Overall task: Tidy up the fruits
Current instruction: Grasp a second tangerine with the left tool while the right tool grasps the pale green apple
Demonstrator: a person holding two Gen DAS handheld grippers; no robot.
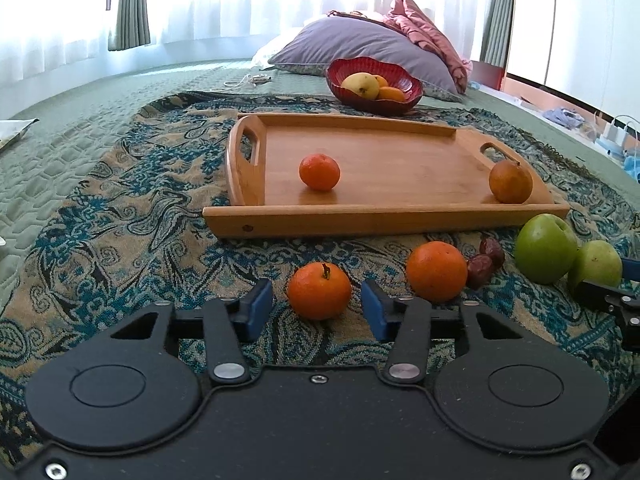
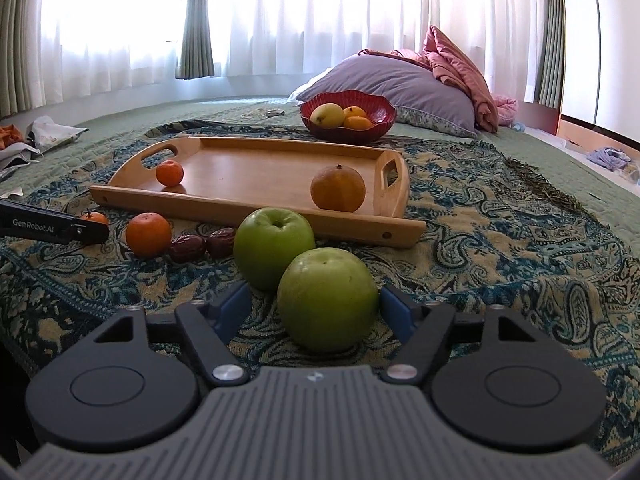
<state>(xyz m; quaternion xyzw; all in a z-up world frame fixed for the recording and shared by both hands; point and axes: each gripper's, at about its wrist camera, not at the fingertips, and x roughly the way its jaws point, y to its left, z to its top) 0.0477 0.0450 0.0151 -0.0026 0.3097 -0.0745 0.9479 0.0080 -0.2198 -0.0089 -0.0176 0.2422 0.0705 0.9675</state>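
Observation:
A wooden tray [image 1: 400,216] [image 2: 256,212] lies on a patterned cloth and holds a small tangerine [image 1: 319,172] [image 2: 169,173] and a larger orange [image 1: 511,182] [image 2: 338,188]. In front of it lie a tangerine [image 1: 319,290], an orange [image 1: 436,271] [image 2: 148,235], two dates [image 1: 486,258] [image 2: 202,243] and two green apples [image 1: 545,249] [image 2: 273,247]. My left gripper [image 1: 318,310] is open, its blue pads either side of the near tangerine. My right gripper [image 2: 316,312] is open around the nearer green apple [image 2: 328,300]; it shows at the left wrist view's right edge [image 1: 608,296].
A red bowl [image 1: 374,84] [image 2: 348,114] with a yellow fruit and oranges stands behind the tray. Pillows [image 1: 360,46] [image 2: 400,80] lie beyond it on the green bedspread. Bags and clutter [image 2: 36,136] sit at the far left.

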